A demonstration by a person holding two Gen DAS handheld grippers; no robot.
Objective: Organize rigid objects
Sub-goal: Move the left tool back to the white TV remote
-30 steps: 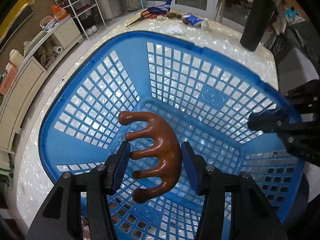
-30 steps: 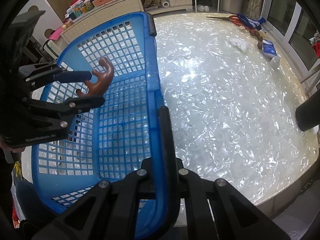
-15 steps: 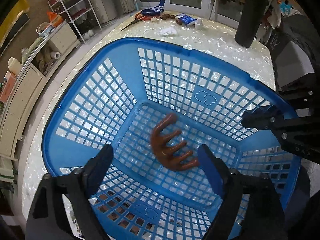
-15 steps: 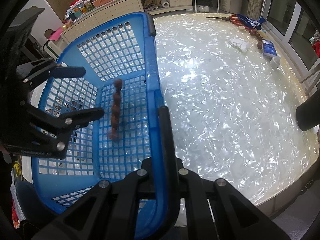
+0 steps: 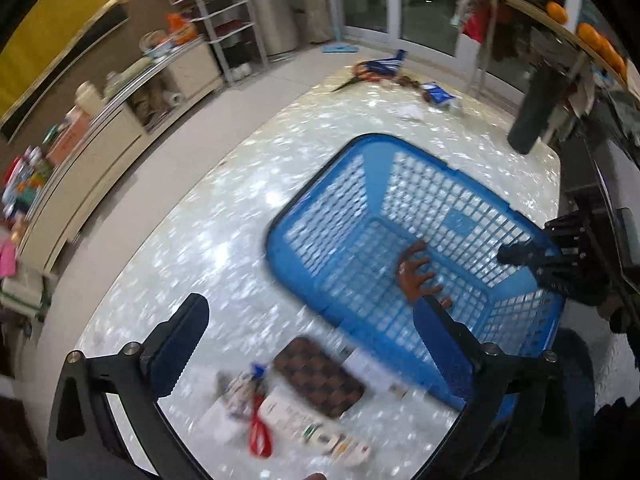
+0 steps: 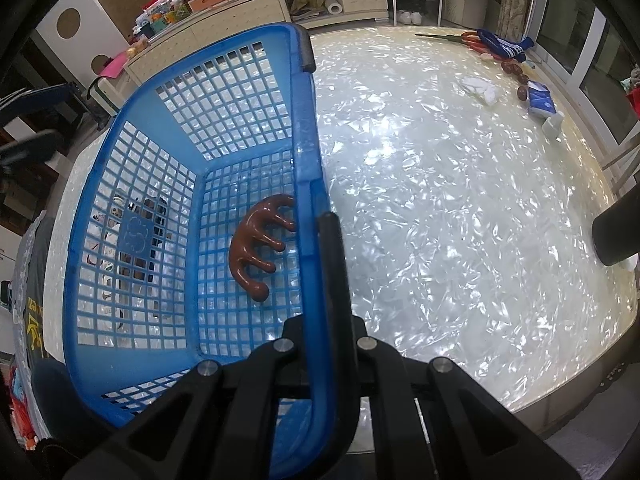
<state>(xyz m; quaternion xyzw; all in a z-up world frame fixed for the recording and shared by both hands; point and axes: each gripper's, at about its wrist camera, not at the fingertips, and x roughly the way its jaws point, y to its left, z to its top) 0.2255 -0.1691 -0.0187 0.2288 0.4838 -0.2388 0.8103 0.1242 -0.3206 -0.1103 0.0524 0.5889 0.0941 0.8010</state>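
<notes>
Dropped from my left tongs [image 5: 304, 344], now opening empty, the wooden massager [image 6: 256, 246] lies in the basket [image 6: 306, 120] my right tongs [image 6: 320, 280] clamp; worktop [image 5: 200, 240] clutter remains.

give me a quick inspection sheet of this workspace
surface: pearly white table, glossy
job's things: brown wooden claw massager lying on floor of blue basket
clutter: checkered wallet, red-handled item, packets beside basket; scissors, tissue pack at far edge
grippers: left gripper opening, nothing between; right gripper shut on basket rim
cables: nothing seen
surroundings: cabinets, shelving, glass doors
</notes>
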